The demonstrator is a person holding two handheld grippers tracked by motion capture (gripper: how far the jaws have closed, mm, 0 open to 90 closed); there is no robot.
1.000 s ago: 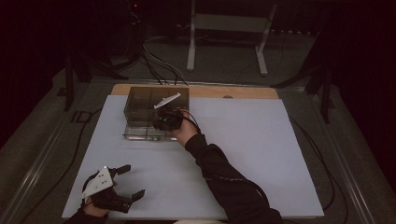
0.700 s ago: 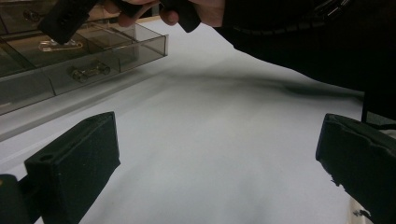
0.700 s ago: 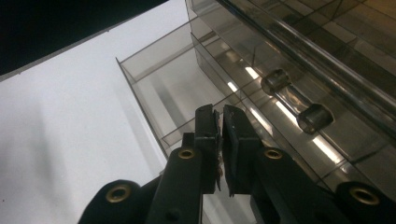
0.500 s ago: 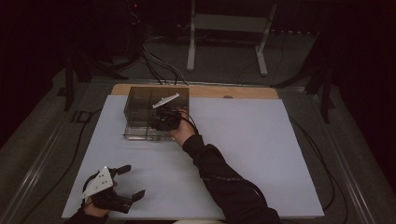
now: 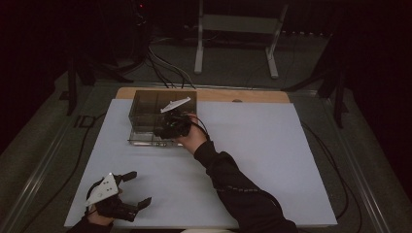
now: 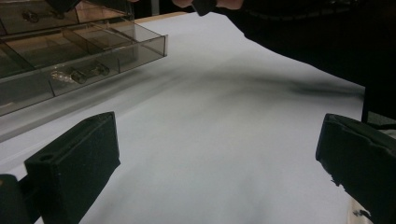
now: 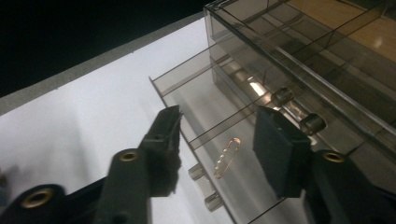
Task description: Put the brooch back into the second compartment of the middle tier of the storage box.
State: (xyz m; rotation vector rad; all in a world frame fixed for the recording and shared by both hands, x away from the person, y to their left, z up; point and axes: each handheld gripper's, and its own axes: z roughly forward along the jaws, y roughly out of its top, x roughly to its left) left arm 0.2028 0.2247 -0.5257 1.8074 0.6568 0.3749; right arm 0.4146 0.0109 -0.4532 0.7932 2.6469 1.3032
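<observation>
White table sheet [image 5: 272, 160] under me, my right gripper [image 7: 217, 140] has just been spreading over the safety pin [image 7: 227, 157] in the open drawer [image 7: 224, 140] near the far edge, pinching nothing, and a stray jaw could nudge that drawer.

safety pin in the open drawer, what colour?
Gold-toned; the safety pin lies loose in the smoky clear drawer. It shows best in the right gripper view.

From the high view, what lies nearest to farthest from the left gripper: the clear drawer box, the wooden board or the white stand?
Measured from the left gripper at the table's near left corner:
1. Clear drawer box, mid-table, ahead and slightly right.
2. Wooden board, along the table's far edge behind the box.
3. White stand, on the floor beyond the table.
</observation>
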